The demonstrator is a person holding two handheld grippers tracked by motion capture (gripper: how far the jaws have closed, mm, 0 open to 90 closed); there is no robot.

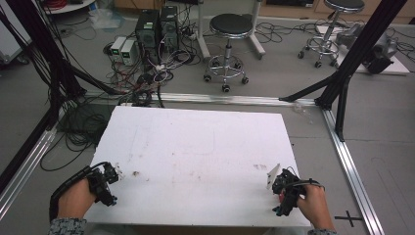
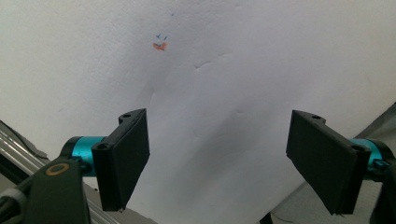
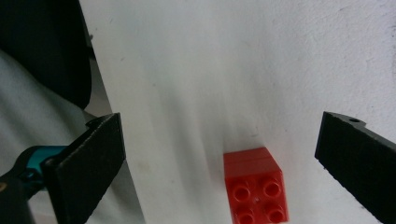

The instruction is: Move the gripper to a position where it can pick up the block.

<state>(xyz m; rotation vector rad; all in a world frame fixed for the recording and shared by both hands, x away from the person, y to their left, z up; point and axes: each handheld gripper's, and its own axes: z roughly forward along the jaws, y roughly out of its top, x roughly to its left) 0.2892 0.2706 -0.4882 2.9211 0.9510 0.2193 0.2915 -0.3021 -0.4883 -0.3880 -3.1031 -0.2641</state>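
**Both grippers wide apart over a white counter, a red brick between the right jaws**

From the high view we see a white counter [image 1: 195,156] with a person's two hands at its near edge. The left hand [image 1: 73,199] holds the left gripper [image 1: 108,177] at the near left corner, and the right hand [image 1: 313,203] holds the right gripper [image 1: 280,183] at the near right corner. The two are well apart, with the width of the counter between them.

In the left gripper view we look along the left gripper [image 2: 217,163], whose jaws stand wide apart with nothing between them, above bare white surface. Farther out on the counter we note a small orange mark [image 2: 160,45] with faint blue strokes just above it.

In the right gripper view the right gripper [image 3: 219,158] also has its jaws spread wide. A red toy brick [image 3: 254,189] with four round studs on top lies on the counter between them, nearer the right-hand jaw in that view but touching neither. The counter's edge runs just beside the other jaw.

Beyond the counter, on the grey floor, we see two round black stools [image 1: 230,27], computer boxes [image 1: 156,27] amid tangled cables [image 1: 147,78], and black frame struts [image 1: 352,54] on either side.
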